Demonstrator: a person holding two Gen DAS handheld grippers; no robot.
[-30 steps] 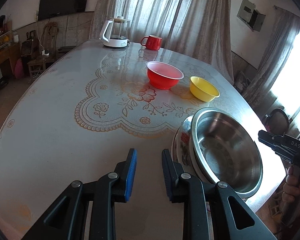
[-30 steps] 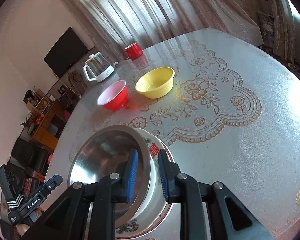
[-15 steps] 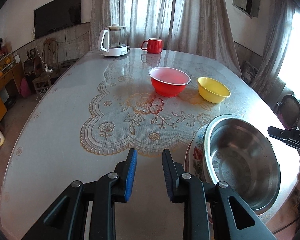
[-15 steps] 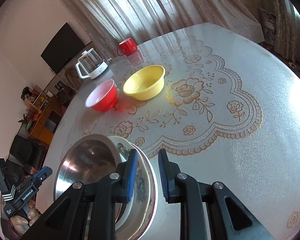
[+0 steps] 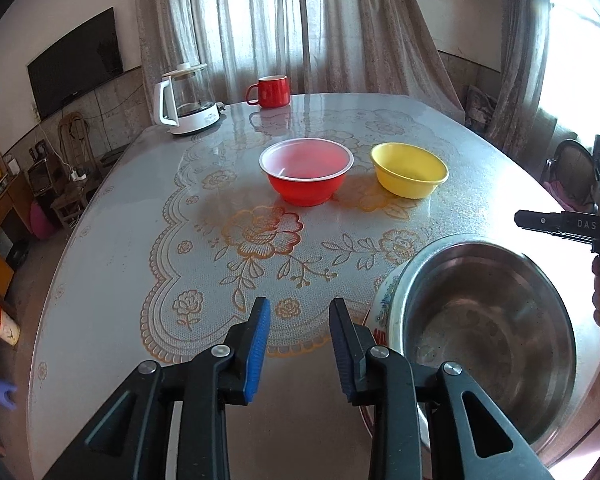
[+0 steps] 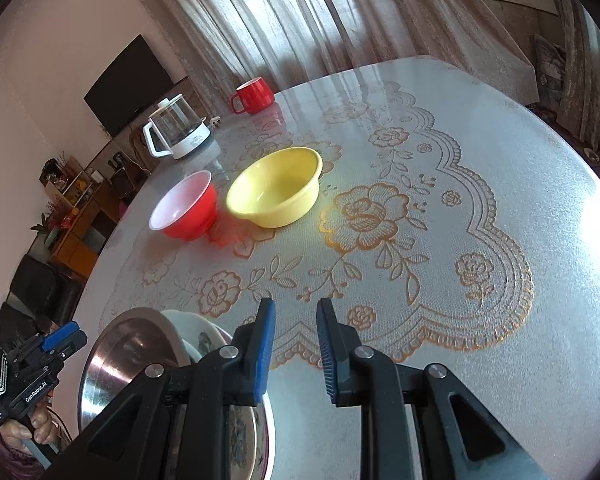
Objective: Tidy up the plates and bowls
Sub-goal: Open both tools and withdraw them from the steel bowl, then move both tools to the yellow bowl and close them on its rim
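Both my grippers are empty, jaws spread: left gripper (image 5: 300, 322) hovers over bare surface (image 5: 112, 280) just left of the steel bowl (image 5: 488, 332); right gripper (image 6: 296, 326) hovers just right of it.

Steel bowl is my landmark. It sits nested in a floral ceramic dish (image 5: 384, 320) at the near edge of the surface. Whether that dish is a plate or a shallow bowl, I cannot tell; one or more pieces may be stacked under it.

Beyond the steel bowl, toward the curtains: red bowl (image 5: 306, 170) and yellow bowl (image 5: 409, 175), side by side, close but apart, both upright.

Handling, my guess:
- steel bowl: stiff, light, slick rim; pinch the rim wall, one jaw inside and one outside.
- ceramic dish: heavier, chips easily; grip the rim firmly and set down softly.
- red and yellow bowls: look like thin plastic, light, slightly flexible; rim pinch, gentle squeeze.

Count: 1 steel bowl, 1 visible ceramic dish, 1 red bowl, 1 yellow bowl. Far beyond the steel bowl: 1 red mug (image 5: 272, 92), 1 glass kettle (image 5: 188, 100).
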